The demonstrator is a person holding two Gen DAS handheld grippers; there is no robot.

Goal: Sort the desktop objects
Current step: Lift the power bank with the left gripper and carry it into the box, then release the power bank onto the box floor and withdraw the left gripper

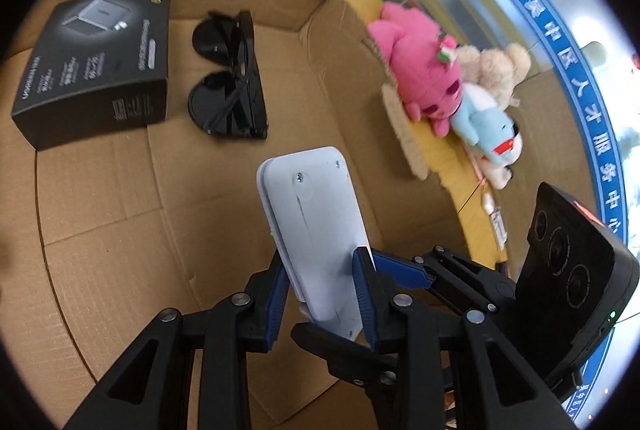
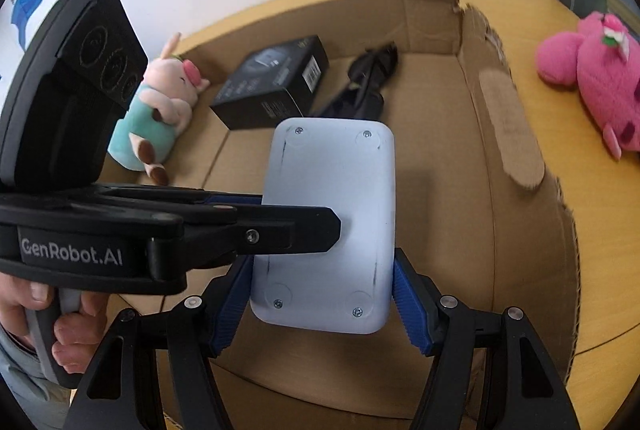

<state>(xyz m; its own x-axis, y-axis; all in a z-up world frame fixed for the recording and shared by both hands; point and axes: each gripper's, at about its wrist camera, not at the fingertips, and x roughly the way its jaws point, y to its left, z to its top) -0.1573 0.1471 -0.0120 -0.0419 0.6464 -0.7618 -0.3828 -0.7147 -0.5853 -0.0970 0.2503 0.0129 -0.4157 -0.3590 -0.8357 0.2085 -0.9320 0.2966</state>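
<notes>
A pale blue-white flat device (image 1: 316, 226) is held over an open cardboard box (image 1: 120, 230). My left gripper (image 1: 320, 302) is shut on the device's edges. In the right wrist view the same device (image 2: 332, 230) sits between my right gripper's (image 2: 324, 306) blue pads, which stand slightly apart from its sides; the left gripper's body (image 2: 160, 230) reaches in from the left. In the box lie a black product box (image 1: 96, 66) and black sunglasses (image 1: 228, 78).
A pink plush (image 1: 416, 70), a beige plush (image 1: 500, 70) and a light blue plush (image 1: 488, 130) lie on the yellow table (image 1: 448, 158) to the right of the box. A pig plush in teal (image 2: 156, 110) lies at the box's left edge. The box wall (image 2: 508, 118) is torn.
</notes>
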